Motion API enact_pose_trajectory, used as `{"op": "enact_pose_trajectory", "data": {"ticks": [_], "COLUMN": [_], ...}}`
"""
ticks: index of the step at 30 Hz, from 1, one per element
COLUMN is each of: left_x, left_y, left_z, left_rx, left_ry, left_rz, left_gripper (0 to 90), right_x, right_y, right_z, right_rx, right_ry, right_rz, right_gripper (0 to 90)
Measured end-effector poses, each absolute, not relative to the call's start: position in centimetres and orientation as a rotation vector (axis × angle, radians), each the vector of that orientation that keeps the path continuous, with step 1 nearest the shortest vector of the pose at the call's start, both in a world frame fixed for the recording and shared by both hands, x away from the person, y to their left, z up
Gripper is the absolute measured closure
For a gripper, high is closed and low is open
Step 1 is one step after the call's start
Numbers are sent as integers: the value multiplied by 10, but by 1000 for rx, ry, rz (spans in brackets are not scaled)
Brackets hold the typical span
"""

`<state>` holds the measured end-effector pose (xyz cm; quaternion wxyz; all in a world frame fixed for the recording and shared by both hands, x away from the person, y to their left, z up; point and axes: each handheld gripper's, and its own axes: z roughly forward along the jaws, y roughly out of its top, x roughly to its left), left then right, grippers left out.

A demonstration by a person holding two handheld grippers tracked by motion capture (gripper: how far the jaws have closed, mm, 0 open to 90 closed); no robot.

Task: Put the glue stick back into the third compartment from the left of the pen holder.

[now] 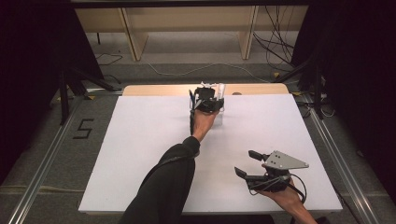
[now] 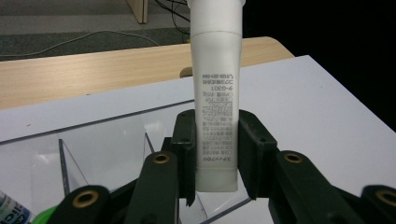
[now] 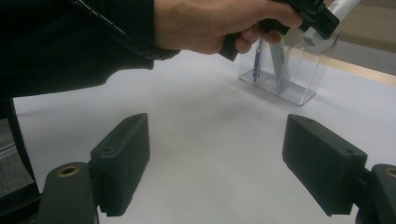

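White plastic tube with printed text (image 2: 217,107) stands upright, clamped between the left gripper's (image 2: 216,156) black jaws over the clear acrylic divided organizer (image 2: 116,144) at the white table's (image 1: 140,140) far edge. Right gripper view adds a blue pen (image 3: 256,60) inside the organizer. Right gripper (image 3: 217,163) gapes wide, empty, near the table's front.

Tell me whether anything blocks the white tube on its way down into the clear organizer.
Nothing visible blocks it. The left gripper is shut on the white tube, held upright over the clear organizer. The compartment under the tube's crimped end looks open; a slanted divider stands to its side, apart from the tube.
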<state>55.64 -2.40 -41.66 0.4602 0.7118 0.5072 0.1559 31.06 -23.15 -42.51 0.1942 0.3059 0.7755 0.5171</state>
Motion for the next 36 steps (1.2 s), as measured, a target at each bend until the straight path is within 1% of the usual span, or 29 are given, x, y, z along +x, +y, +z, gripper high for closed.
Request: {"op": "enact_pose_trajectory", "data": {"ticks": [26,27,29,30,33,36], "left_x": [551,550,549,549,546,542], "left_y": [-33,-33,-32,-31,-32,-31], "left_z": [-427,-425,-421,-418,-411,-402], "left_rx": [1804,1805,1793,1794,1787,1786], "left_ry": [1262,1265,1267,1265,1260,1243], "left_rz": [456,475,459,466,482,478], "left_gripper": [692,665,526,488,402,370], "right_x": [311,310,311,311,311,311], "right_y": [-231,-231,-231,-230,-230,-229], "right_z": [-425,-426,-426,-426,-426,-426], "right_rx": [853,856,853,854,849,849], "right_ry": [2186,2189,2195,2197,2198,2198], "right_rz": [1455,1455,1451,1448,1451,1452], "right_gripper": [244,244,244,244,244,244]}}
